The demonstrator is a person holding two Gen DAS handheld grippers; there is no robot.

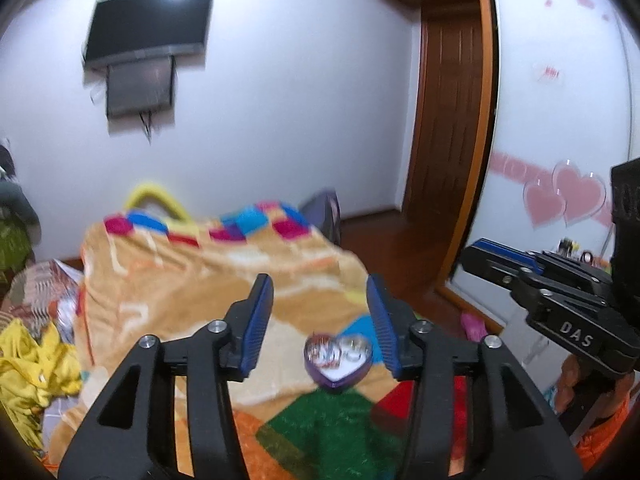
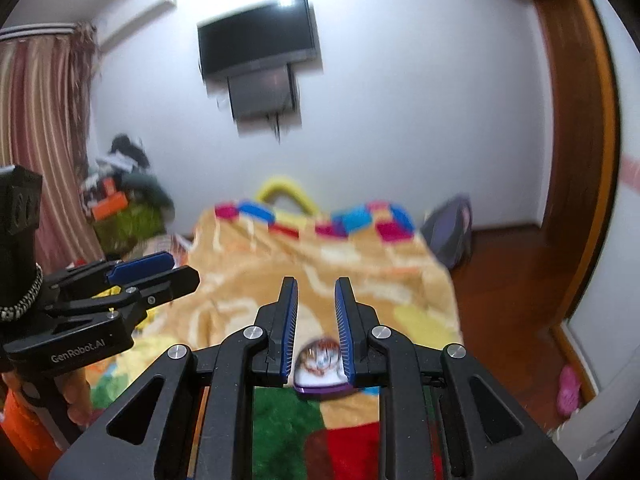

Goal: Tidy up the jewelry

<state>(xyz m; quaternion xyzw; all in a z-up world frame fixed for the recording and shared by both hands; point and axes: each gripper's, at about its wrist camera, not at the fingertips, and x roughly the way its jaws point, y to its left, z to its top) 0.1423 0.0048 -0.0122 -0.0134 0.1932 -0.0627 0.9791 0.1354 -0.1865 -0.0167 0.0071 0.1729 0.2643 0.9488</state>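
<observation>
Both tongs, left tongs point(image 1: 320, 292) and right tongs point(image 2: 316, 296), gape empty above the heart-shaped jewelry box point(image 1: 338, 360); approach stage, next descend onto it.

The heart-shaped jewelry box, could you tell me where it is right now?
The box lies open on the blanket, low in both wrist views. In the left view it is between the left gripper's fingers, nearer the right one.
</observation>
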